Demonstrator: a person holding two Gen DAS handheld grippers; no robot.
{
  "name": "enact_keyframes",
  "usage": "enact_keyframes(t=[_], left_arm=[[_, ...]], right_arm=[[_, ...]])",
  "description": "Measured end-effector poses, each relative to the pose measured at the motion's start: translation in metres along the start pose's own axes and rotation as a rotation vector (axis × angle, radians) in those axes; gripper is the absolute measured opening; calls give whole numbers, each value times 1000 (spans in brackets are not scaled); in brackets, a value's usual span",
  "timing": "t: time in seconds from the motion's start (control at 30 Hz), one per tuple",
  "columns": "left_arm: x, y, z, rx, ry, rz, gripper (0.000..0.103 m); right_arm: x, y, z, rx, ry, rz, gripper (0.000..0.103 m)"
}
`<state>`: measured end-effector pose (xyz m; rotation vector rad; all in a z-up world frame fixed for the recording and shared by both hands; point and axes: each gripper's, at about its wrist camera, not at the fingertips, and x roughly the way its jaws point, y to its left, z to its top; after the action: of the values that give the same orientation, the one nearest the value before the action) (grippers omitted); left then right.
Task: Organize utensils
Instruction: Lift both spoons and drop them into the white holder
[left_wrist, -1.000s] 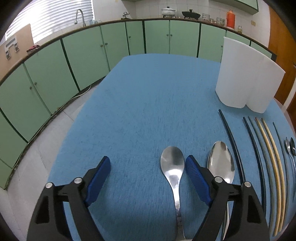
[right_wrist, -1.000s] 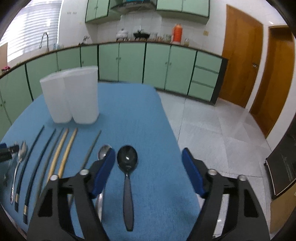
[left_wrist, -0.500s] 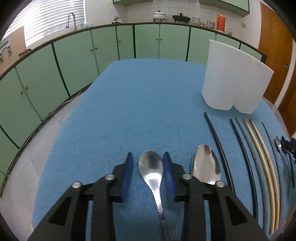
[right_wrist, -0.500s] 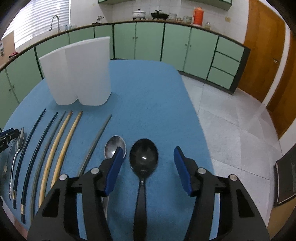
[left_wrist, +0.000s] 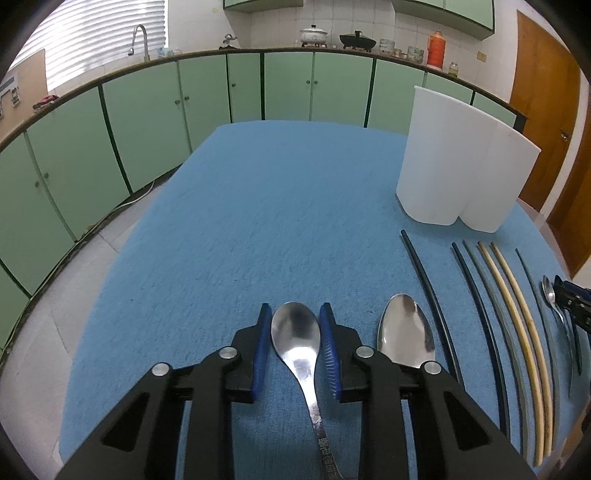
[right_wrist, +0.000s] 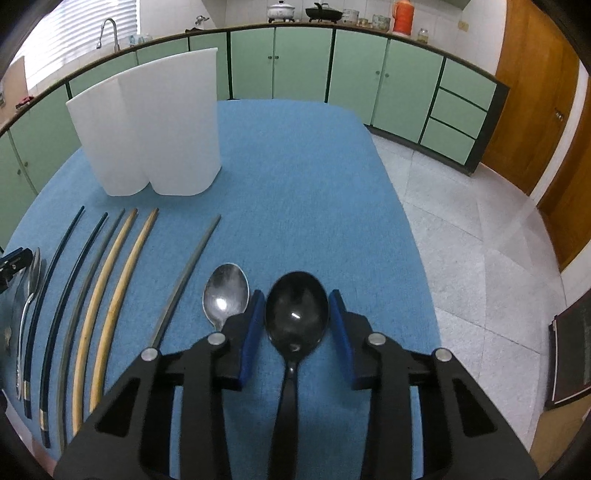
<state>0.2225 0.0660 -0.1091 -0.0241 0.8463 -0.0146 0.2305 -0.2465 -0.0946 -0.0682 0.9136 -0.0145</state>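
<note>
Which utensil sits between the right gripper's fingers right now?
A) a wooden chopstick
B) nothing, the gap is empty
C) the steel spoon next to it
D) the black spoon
D: in the right wrist view the black spoon lies bowl-forward between the right gripper and its blue pads, while the steel spoon lies just outside the left finger and the wooden chopsticks lie farther left.

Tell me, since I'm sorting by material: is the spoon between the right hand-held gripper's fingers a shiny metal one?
No, the spoon between the right hand-held gripper fingers is black; the metal spoon lies just outside them.
</note>
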Motion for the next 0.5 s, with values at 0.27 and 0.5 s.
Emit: enact_keyframes(t=[0.27, 0.5], left_arm=[[-26, 7, 2, -27, -93, -60, 26], [-65, 16, 14, -46, -255, -113, 26]], right_arm=[[-40, -4, 2, 28, -141, 15, 34], [-82, -8, 18, 56, -300, 59, 34]])
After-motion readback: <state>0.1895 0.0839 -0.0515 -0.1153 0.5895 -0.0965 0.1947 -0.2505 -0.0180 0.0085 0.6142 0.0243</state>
